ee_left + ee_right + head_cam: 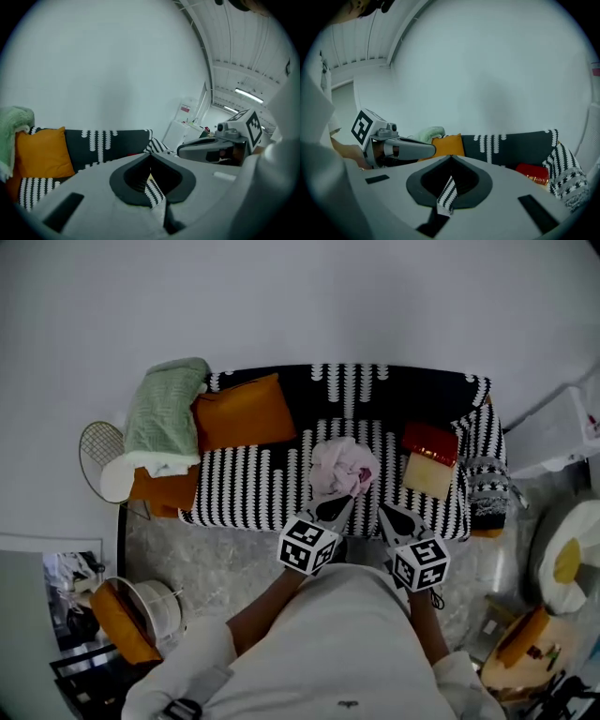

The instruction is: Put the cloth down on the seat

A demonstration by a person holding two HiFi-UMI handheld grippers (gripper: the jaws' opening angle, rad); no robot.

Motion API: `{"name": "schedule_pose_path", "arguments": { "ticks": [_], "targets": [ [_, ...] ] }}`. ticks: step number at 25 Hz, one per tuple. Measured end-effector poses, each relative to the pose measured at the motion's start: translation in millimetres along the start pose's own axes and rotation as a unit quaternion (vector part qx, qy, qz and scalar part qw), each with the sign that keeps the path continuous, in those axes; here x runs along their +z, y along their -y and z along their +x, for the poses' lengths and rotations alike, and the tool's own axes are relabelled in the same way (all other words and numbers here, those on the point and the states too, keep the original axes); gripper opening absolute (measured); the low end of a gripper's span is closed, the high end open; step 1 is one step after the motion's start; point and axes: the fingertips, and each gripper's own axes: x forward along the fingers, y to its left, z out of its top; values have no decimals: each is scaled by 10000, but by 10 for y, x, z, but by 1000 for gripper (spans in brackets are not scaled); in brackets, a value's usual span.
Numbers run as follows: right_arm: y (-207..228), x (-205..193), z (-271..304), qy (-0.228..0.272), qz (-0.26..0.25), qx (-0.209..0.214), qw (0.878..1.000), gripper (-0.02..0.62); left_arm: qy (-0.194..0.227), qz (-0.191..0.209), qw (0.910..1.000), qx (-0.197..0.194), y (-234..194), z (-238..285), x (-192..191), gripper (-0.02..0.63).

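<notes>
Centre of frame: pink cloth (342, 468) lies crumpled on striped seat (258, 486), placing looks done; left tongs (339, 505), right tongs (386, 513) both closed, empty, just below cloth

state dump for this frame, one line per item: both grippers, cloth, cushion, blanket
left gripper: shut, empty, at the front of the seat.
right gripper: shut, empty, beside the left one.
pink cloth: crumpled on the seat, not held.
orange cushion: propped against the backrest.
green blanket: draped at the backrest's left end.
</notes>
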Motion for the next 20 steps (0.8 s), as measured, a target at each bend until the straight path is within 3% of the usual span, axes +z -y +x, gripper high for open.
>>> {"name": "schedule_pose_path", "arguments": {
  "ticks": [10, 16, 20],
  "targets": [
    [-653, -1025, -1148, -156, 111, 597, 9980, 8, -262, -340, 9986, 315, 1192, -604, -1105, 12],
    [-932, -1091, -1525, 82, 26, 819, 9966, 8, -48, -400, 9980, 481, 1524, -970, -1223, 12],
    [-1060, -1067, -1606, 183, -229, 864, 9958, 7, -17, -172, 9984, 531, 1646, -1085, -1289, 12]
  ]
}}
